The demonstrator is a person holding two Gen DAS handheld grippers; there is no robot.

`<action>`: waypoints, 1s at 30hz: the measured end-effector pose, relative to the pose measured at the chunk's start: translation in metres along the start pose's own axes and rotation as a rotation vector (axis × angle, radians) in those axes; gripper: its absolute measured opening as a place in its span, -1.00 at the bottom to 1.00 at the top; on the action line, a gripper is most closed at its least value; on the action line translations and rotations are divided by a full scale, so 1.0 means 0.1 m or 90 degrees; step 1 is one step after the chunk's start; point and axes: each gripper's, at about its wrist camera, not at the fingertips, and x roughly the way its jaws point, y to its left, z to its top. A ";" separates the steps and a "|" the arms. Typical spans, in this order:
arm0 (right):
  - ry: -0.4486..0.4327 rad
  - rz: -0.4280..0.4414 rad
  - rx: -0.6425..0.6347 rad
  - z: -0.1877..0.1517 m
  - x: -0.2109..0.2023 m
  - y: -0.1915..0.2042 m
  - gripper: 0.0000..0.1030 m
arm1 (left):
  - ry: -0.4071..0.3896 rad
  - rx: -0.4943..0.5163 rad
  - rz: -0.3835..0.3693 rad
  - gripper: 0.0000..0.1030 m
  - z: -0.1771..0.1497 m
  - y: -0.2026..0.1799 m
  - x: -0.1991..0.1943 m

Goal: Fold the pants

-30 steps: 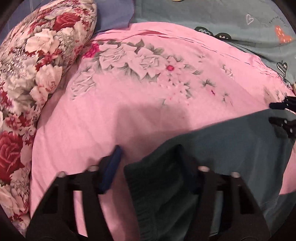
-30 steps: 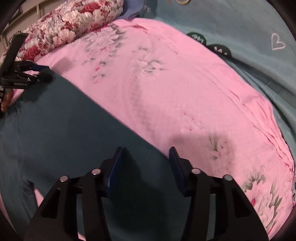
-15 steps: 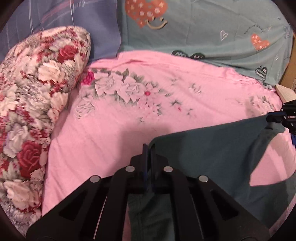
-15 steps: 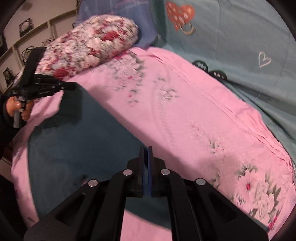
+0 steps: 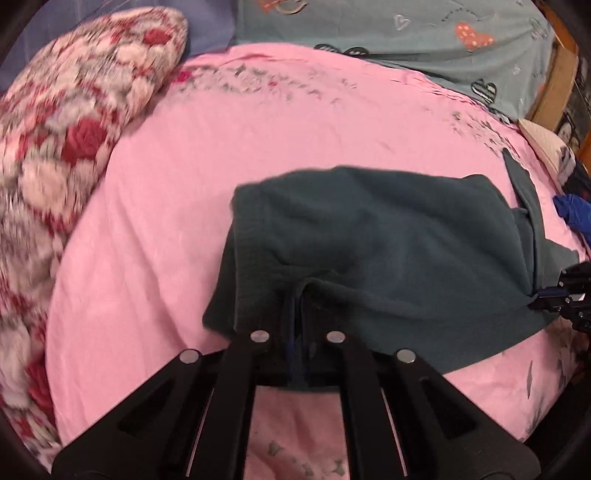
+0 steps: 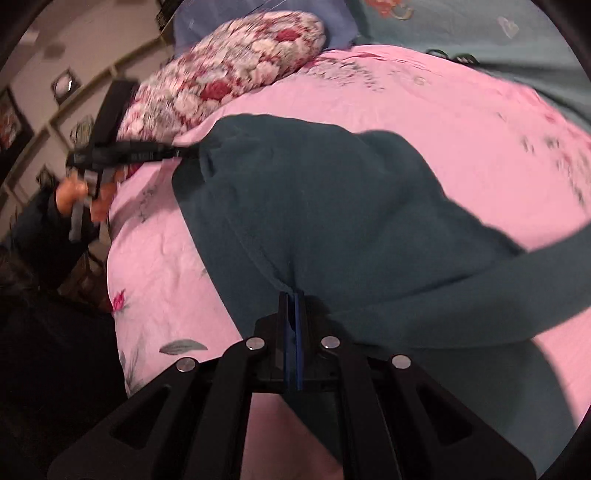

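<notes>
Dark teal pants (image 5: pixel 388 236) lie folded over on the pink floral bedsheet (image 5: pixel 166 184). My left gripper (image 5: pixel 295 295) is shut on the near edge of the pants. My right gripper (image 6: pixel 293 295) is shut on another edge of the pants (image 6: pixel 314 199). The right gripper also shows at the far right of the left wrist view (image 5: pixel 554 295), the left gripper at the left of the right wrist view (image 6: pixel 177 151), both pinching the cloth. A strip of the pants runs off to the right in the right wrist view.
A red and white floral pillow (image 5: pixel 66 122) lies along the left of the bed. A grey-blue heart-print cover (image 5: pixel 424 33) lies at the far side. Something blue (image 5: pixel 576 214) and a wooden frame (image 5: pixel 554 85) are at the right edge.
Both grippers closed on the pants' edge, lifted it, and carried it back toward the near side. The cloth now lies doubled over on itself.
</notes>
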 end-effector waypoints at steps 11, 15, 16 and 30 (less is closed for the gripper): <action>-0.042 0.057 -0.026 0.02 -0.16 0.32 -0.95 | -0.047 -0.039 0.010 -0.95 -0.08 0.17 -0.38; 0.022 -0.001 -0.008 -0.04 0.09 0.25 -0.95 | 0.006 -0.053 0.012 -0.91 -0.31 0.22 -0.16; 0.023 -0.005 -0.012 -0.03 0.10 0.28 -0.94 | 0.005 -0.052 0.013 -0.86 -0.33 0.20 -0.18; 0.006 0.017 -0.013 -0.17 -0.05 0.35 -0.25 | -0.100 -0.062 -0.032 0.54 -0.12 -0.17 -0.72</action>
